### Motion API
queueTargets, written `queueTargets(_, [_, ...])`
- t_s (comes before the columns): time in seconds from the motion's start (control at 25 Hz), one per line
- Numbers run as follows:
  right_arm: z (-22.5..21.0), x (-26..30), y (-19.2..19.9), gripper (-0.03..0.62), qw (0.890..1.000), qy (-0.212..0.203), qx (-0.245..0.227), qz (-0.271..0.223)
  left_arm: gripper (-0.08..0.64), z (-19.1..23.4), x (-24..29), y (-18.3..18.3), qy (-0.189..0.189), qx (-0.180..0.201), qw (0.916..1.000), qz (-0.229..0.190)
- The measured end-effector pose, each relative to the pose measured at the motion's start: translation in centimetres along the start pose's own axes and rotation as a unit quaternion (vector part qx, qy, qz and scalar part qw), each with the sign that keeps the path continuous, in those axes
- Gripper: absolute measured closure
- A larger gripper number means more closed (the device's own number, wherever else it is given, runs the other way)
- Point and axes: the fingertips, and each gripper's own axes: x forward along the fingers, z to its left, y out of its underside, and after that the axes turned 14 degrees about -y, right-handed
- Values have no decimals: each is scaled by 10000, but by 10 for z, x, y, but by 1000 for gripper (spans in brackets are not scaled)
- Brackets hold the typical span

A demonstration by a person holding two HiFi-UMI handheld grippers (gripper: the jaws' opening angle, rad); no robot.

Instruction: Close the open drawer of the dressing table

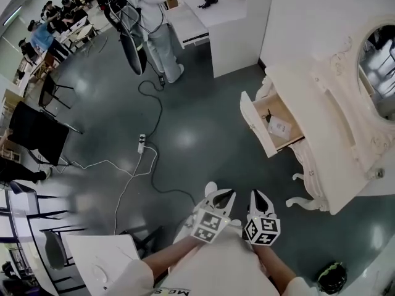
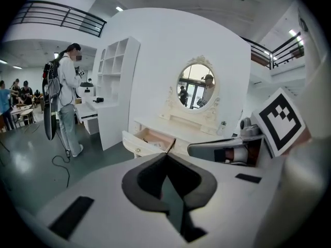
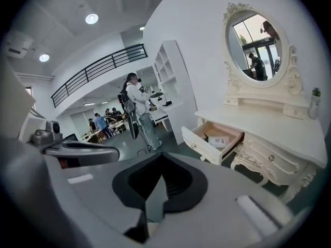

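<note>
White dressing table (image 1: 336, 140): against the wall, at right.
Drawer (image 1: 258, 128): pulled open, paper (image 1: 281, 127) inside.
Left gripper (image 1: 227, 195): jaws together, empty, well apart from the drawer.
Right gripper (image 1: 257, 196): jaws together, empty.

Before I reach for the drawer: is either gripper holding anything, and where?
Nothing held: left gripper and right gripper are both shut and empty.

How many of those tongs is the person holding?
2. The left tongs and the right tongs sit side by side low in the head view, both shut, short of the open drawer.
</note>
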Motion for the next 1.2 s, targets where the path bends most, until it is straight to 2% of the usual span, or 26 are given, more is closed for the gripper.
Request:
queueTargets(0.36, [30, 88, -51, 591, 9995, 112, -259, -140, 551, 89, 33, -36, 236, -129, 9996, 20])
queueTargets(0.56, [32, 112, -53, 591, 9993, 238, -300, -12, 551, 116, 41, -35, 275, -242, 9993, 116])
queueTargets(0.84, [17, 133, -67, 591, 9993, 254, -221, 146, 551, 123, 73, -47, 349, -312, 9986, 234])
queueTargets(0.96, [5, 144, -76, 591, 9994, 232, -220, 110, 551, 124, 90, -54, 394, -186, 9986, 293])
queueTargets(1.2, [-53, 160, -108, 591, 9995, 227, -209, 68, 551, 120, 141, -81, 236, -74, 9992, 324])
